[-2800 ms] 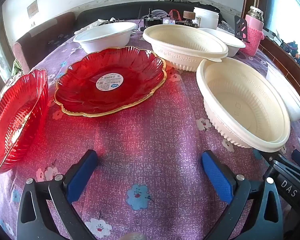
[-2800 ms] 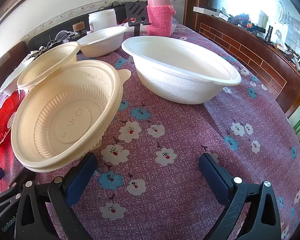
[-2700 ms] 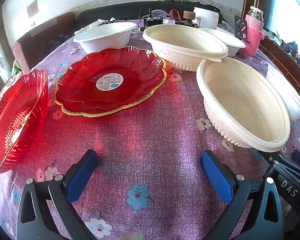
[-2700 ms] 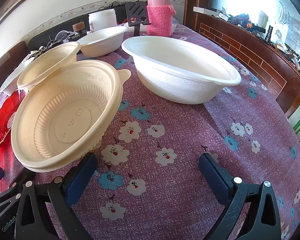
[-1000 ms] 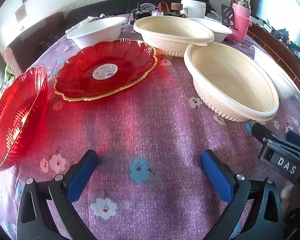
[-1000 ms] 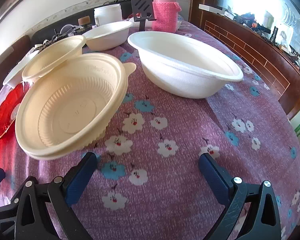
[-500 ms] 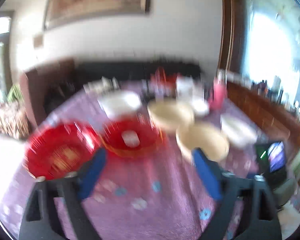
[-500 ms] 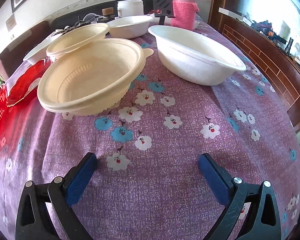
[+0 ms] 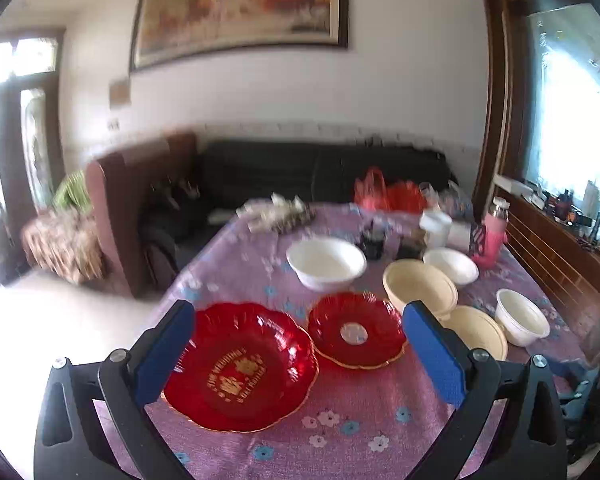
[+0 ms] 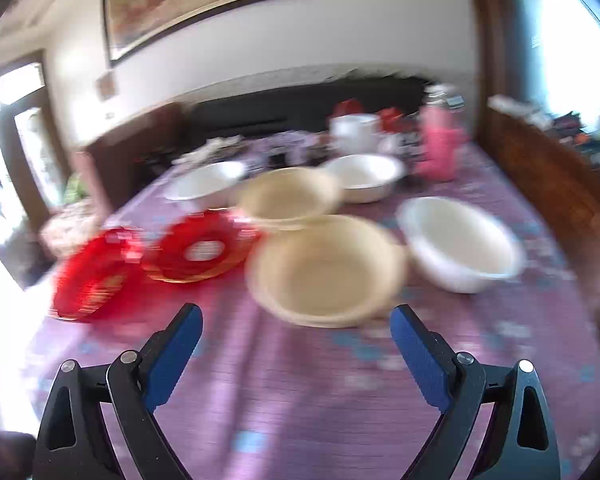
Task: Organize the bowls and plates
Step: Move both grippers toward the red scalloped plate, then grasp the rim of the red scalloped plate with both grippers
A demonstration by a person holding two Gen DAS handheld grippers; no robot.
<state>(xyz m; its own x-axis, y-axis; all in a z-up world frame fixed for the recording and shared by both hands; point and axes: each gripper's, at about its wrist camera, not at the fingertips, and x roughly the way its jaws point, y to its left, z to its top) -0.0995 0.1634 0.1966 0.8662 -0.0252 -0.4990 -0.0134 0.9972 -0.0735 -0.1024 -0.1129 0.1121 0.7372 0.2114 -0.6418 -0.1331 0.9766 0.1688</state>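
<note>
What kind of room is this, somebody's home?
Most likely a home living or dining room: a dark sofa behind a table with a flowered purple cloth, a large framed painting on the wall, and household bowls.

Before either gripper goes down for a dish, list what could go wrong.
The near red plate lies close to the table edge, so a nudge could tip it off. The two cream bowls seem to touch, so lifting one may drag the other. The right wrist view is blurred, so aim may be poor.
</note>
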